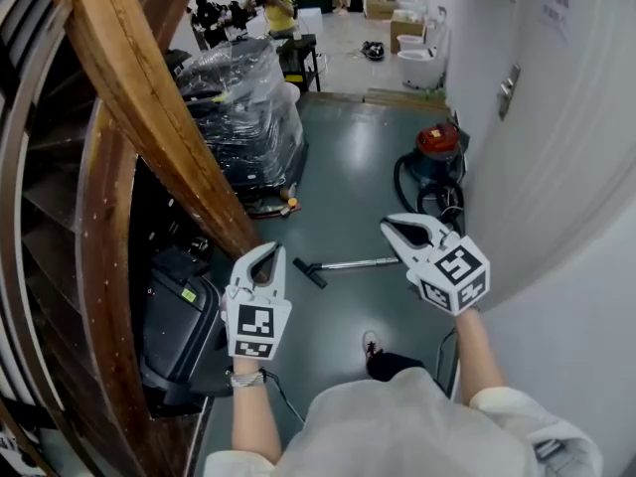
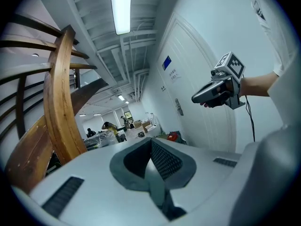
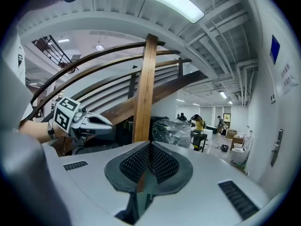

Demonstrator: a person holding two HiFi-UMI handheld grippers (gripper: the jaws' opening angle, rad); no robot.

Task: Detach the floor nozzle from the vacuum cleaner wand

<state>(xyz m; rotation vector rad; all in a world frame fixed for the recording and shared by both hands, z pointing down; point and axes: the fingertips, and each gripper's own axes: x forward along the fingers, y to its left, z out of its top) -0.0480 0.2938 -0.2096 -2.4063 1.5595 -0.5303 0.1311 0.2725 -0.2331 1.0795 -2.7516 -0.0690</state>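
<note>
In front of me, my left tongs and right tongs are both shut and empty. Between them on the floor lies the floor nozzle, joined to its wand. A wooden stair rail crowds the left side. Beyond stand the red vacuum cleaner and a plastic-wrapped stack.

The wand runs out of sight behind the right gripper, and its joint with the floor nozzle is too small to make out.
</note>
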